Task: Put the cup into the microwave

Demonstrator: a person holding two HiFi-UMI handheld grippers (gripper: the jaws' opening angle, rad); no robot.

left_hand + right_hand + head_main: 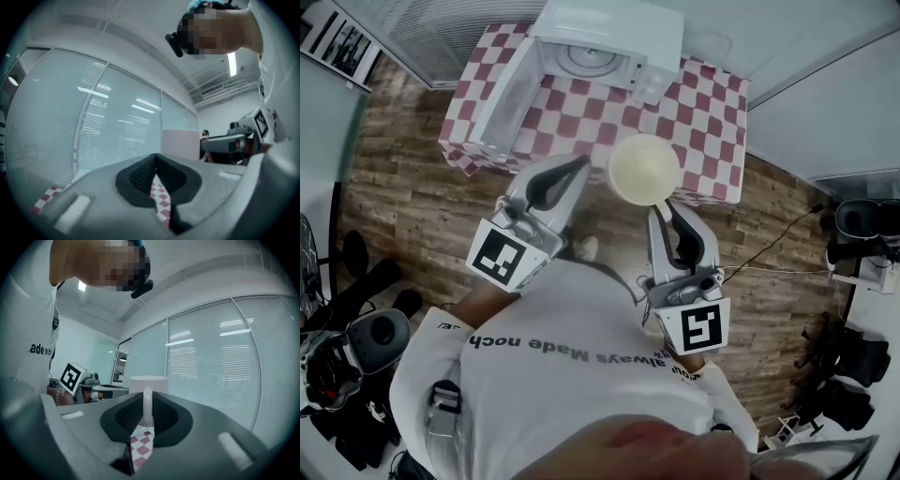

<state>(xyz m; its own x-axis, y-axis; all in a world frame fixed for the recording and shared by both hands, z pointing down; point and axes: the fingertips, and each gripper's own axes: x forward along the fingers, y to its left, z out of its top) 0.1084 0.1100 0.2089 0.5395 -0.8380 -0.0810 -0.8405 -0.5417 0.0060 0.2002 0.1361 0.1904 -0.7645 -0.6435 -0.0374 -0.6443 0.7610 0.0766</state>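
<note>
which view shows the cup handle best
Right gripper view: the handle stands upright, pinched between the jaws. The head view looks down into the cup, handle hidden. The left gripper view shows only its plain side.

My head view is evenly lit and fairly sharp, though the pale cup [644,170] is nearly washed out and the room bends toward the corners. Both gripper views sit inside a dark round vignette with heavy fisheye. A ceiling strip light [232,64] glares, its reflections streak the glazed blinds [108,126], and the nearest foreground is soft.
</note>
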